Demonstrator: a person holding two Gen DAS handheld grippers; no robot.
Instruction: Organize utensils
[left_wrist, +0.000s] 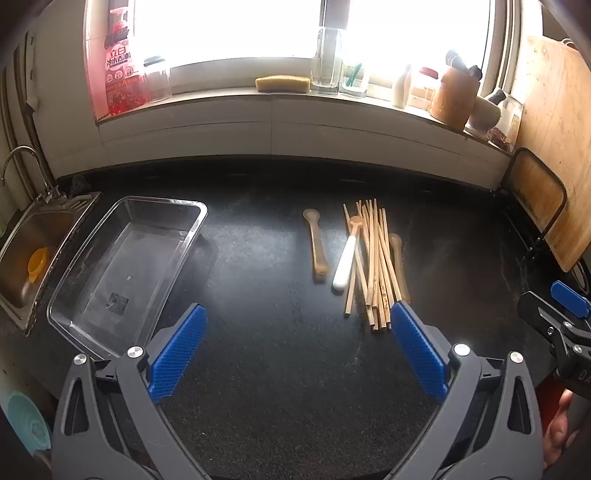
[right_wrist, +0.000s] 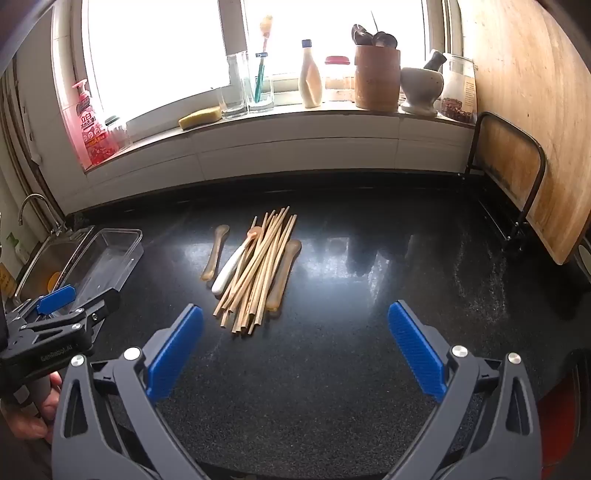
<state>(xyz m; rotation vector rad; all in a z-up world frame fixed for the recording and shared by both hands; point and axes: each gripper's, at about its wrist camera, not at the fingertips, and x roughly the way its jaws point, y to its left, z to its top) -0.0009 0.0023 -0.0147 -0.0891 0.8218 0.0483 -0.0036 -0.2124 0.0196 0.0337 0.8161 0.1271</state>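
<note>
A heap of several wooden chopsticks (left_wrist: 375, 258) (right_wrist: 258, 266) lies on the black counter. A white-handled spoon (left_wrist: 347, 254) (right_wrist: 232, 267) rests on its left side. A tan spoon (left_wrist: 317, 245) (right_wrist: 214, 254) lies apart further left, and another tan spoon (left_wrist: 397, 258) (right_wrist: 282, 277) is partly under the heap's right side. A clear plastic tray (left_wrist: 192, 236) (right_wrist: 125, 254), with nothing in it, stands at the left beside the sink. My left gripper (left_wrist: 297, 343) hovers open above the counter, short of the heap. My right gripper (right_wrist: 295, 343) is open too, nothing between its fingers.
A steel sink (left_wrist: 33, 236) with a faucet lies left of the tray. The window sill (left_wrist: 295, 99) carries a pink soap bottle (left_wrist: 120, 55), a sponge (left_wrist: 282, 83), glasses and jars. A wooden cutting board (right_wrist: 532, 110) leans in a rack at the right.
</note>
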